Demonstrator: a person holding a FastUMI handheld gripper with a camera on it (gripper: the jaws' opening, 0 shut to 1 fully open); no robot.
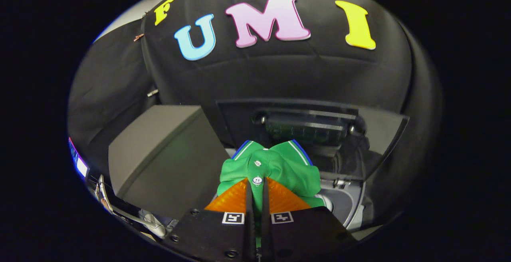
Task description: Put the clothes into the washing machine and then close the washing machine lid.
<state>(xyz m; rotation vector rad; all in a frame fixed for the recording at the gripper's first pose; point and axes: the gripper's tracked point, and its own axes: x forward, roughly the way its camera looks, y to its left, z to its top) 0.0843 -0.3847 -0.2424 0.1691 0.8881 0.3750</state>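
Gripper (257,190): your fingers pinch one green shirt (275,166).
Washer (347,206): one, lid (311,122) raised at 12 o'clock.

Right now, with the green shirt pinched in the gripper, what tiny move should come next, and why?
Probably lower it a little and then let go. The gripper is shut on the green shirt, which hangs over the washing machine's open tub, and the lid stands raised behind it, so the way down looks free.
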